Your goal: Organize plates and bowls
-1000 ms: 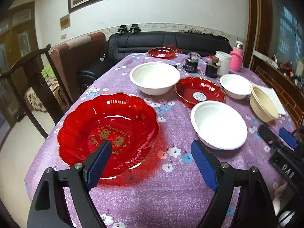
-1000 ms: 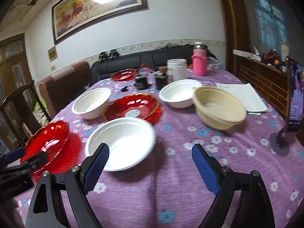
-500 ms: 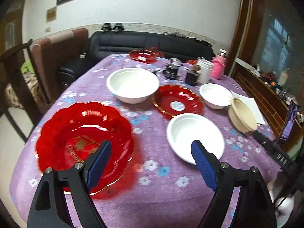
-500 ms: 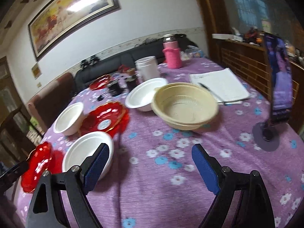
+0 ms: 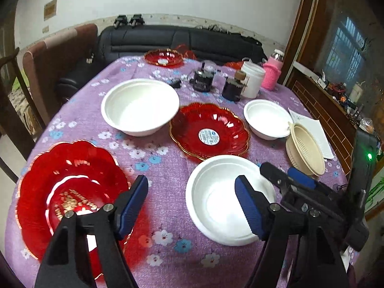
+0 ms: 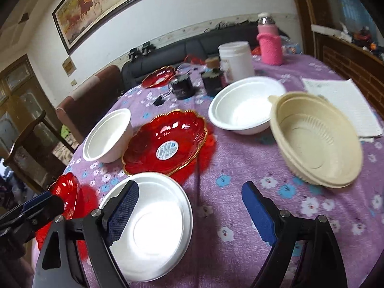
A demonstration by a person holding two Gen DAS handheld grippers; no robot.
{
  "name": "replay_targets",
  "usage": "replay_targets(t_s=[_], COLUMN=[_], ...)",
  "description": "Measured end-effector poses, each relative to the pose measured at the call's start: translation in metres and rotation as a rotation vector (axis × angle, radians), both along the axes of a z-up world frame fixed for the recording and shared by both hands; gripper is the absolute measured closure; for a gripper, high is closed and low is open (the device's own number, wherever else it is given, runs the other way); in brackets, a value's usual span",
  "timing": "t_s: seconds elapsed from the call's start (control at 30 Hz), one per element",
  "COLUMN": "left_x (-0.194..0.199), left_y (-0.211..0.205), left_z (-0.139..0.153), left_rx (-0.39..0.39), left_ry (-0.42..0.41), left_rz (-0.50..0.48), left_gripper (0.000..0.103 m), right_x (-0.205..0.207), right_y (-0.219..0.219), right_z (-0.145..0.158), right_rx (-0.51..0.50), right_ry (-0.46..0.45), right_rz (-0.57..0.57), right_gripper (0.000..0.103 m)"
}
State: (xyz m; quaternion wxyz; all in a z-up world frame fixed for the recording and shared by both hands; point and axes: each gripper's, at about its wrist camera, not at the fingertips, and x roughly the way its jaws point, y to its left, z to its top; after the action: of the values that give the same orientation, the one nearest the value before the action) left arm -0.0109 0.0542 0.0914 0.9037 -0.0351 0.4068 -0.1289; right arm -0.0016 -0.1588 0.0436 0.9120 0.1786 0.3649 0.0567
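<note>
Since a second ago my left view has slid rightward off the big scalloped red plastic plate (image 5: pixel 69 192), and my left gripper (image 5: pixel 192 204) has just been closing a little with nothing between its blue pads; the jaws stand apart, angled down over the purple flowered tablecloth (image 5: pixel 165 168), the gap between that red plate and the nearest white foam bowl (image 5: pixel 228 199). My right gripper (image 6: pixel 189 213) has swung back left toward the same white bowl; its jaws are wide apart and empty, the left pad over the bowl's rim, the right pad above bare cloth. In the left view it shows at the bowl's right edge, tilted down.

Just beyond the near bowl lies a gold-rimmed red plate with a round sticker (image 5: pixel 208 132), flanked by a large white bowl (image 5: pixel 140 106) on the left and a smaller white bowl (image 5: pixel 267 118) on the right. A beige ribbed plastic bowl (image 6: pixel 316 139) sits beside that smaller white one. Farther back stand two dark jars (image 5: pixel 202 79), a white tub (image 5: pixel 252 79), a pink bottle (image 5: pixel 272 74) and a small red dish (image 5: pixel 163 57) at the far edge.
</note>
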Motion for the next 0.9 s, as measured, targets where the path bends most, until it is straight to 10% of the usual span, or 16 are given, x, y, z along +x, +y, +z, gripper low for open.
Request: replay_targets(t_s=[0.2, 0.53, 0.7, 0.9], left_x=[0.031, 0.054, 0.051, 0.041], left_y=[-0.015, -0.038, -0.038, -0.040], left_z=[-0.028, -0.056, -0.055, -0.050], left_rx=[0.018, 0.047, 0.065, 0.067], left_ry=[0.090, 0.175, 0.159, 0.144], left_rz=[-0.011, -0.045, -0.033, -0.035], left_gripper=[0.056, 0.060, 0.081, 0.086], right_x=[0.005, 0.012, 0.010, 0.011], right_y=[-0.001, -0.001, 0.001, 0.007], right_z=[-0.019, -0.034, -0.034, -0.037], right_rx=[0.034, 0.070, 0.054, 0.074], right_ry=[0.061, 0.139, 0.144, 0.158], right_rz=[0.043, 0.059, 0.059, 0.092], right_gripper=[0.033, 0.052, 0.059, 0.089])
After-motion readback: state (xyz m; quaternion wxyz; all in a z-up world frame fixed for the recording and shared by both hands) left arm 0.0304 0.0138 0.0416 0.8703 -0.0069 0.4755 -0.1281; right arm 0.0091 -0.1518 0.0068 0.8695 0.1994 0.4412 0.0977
